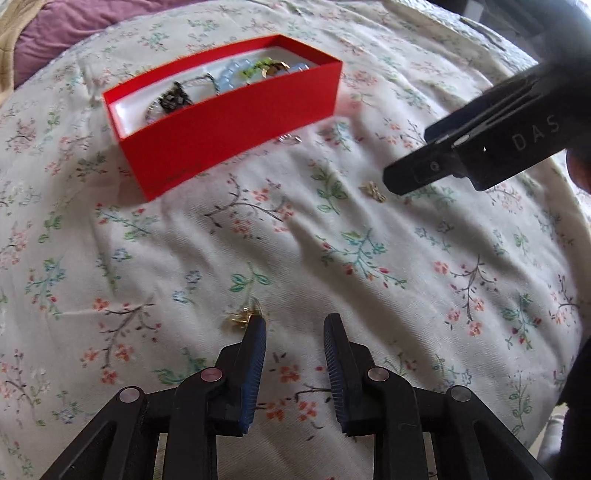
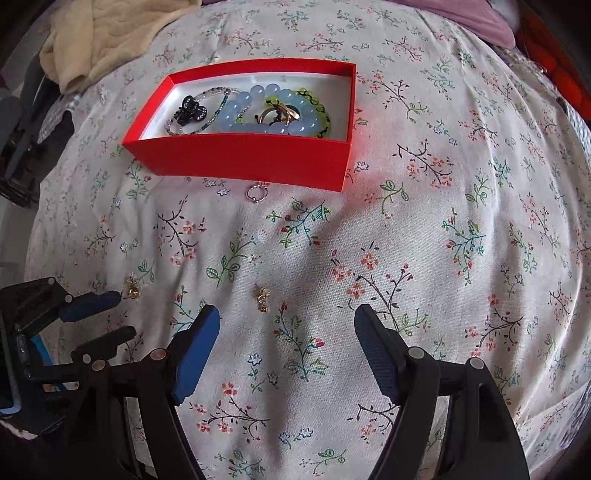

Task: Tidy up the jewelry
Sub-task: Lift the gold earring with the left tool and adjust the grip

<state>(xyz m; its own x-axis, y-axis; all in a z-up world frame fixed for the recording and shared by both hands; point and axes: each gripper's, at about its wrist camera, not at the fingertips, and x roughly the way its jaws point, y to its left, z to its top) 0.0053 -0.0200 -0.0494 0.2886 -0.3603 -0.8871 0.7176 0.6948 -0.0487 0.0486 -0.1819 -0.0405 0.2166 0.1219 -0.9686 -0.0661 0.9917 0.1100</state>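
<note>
Left tongs point(image 1: 294, 325) parted, gold earring point(image 1: 244, 316) beside tip, bedspread point(image 1: 332, 258) around

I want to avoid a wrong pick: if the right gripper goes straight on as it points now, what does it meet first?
Probably the small gold earring lying on the floral sheet, just ahead of the open right gripper; depth is unclear.

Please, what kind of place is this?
Probably a bedroom: the work happens on a bed with a wrinkled white floral bedsheet, a purple pillow at its far end, and a crumpled cream fleece blanket beside it.
</note>
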